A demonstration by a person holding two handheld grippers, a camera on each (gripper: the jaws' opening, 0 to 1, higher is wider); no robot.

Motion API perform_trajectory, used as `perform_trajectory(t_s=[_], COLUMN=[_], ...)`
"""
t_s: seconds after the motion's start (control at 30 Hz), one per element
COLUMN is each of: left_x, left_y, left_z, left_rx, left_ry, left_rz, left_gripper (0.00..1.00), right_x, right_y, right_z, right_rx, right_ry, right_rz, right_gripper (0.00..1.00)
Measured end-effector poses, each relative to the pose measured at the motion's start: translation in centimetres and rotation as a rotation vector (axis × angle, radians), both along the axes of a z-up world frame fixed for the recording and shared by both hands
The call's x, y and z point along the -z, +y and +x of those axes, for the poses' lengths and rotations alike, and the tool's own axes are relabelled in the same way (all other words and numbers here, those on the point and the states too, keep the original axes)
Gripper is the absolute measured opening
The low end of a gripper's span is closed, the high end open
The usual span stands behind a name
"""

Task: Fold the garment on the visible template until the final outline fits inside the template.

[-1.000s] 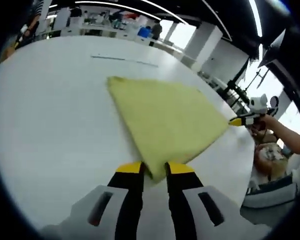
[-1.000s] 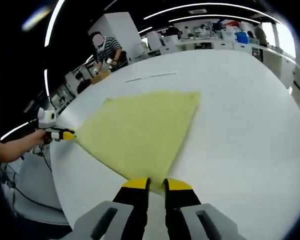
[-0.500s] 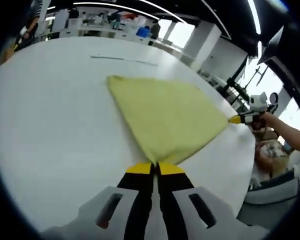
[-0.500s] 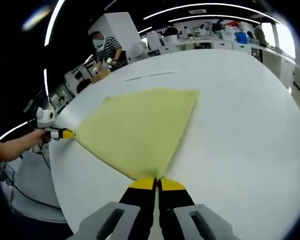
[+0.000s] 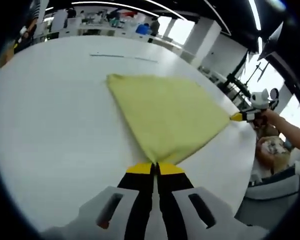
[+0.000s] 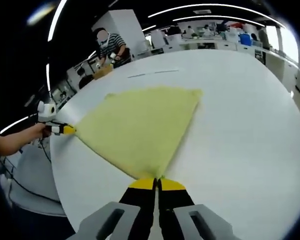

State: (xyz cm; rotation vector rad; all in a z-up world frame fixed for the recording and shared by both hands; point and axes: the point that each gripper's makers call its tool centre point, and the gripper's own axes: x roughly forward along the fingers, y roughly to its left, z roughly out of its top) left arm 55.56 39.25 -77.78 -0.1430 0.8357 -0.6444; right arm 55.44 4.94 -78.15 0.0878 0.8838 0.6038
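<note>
On the white table (image 5: 50, 125) lies one yellow garment (image 5: 162, 112), spread flat. Left claw (image 5: 155, 169), jaws pressed together, pinches one near corner; right claw (image 6: 156, 184), likewise closed, pinches the neighbouring corner, so that the edge between them is drawn taut, presumably ready to be carried over in a fold. Count: one garment, two claws. Two thin lines (image 6: 152, 74) mark the table beyond, possibly the template.

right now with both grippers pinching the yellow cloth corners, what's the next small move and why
Probably lift both corners together and carry them toward the far edge. The left gripper and right gripper are each shut on a near corner of the yellow garment, which lies flat and unfolded on the white table.
</note>
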Motion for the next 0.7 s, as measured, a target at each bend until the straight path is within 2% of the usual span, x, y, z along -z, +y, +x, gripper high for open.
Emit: perform_trajectory(t_s=[0.27,0.5,0.7], left_x=[0.1,0.1,0.0], left_y=[-0.1,0.0,0.1], left_z=[-1.1,-1.9,-2.4], left_rx=[0.013,-0.006,0.010], left_ry=[0.000,-0.005,-0.016], left_rz=[0.018,0.005,0.028], left_gripper=[0.00,0.00,0.00], right_x=[-0.1,0.0,0.0], right_y=[0.0,0.0,-0.2], right_z=[-1.0,-1.7,-2.2], right_rx=[-0.012,-0.018,-0.024], right_ry=[-0.007,-0.009,-0.009], right_rz=[-0.013,-0.019,-0.027], right_gripper=[0.00,0.00,0.00])
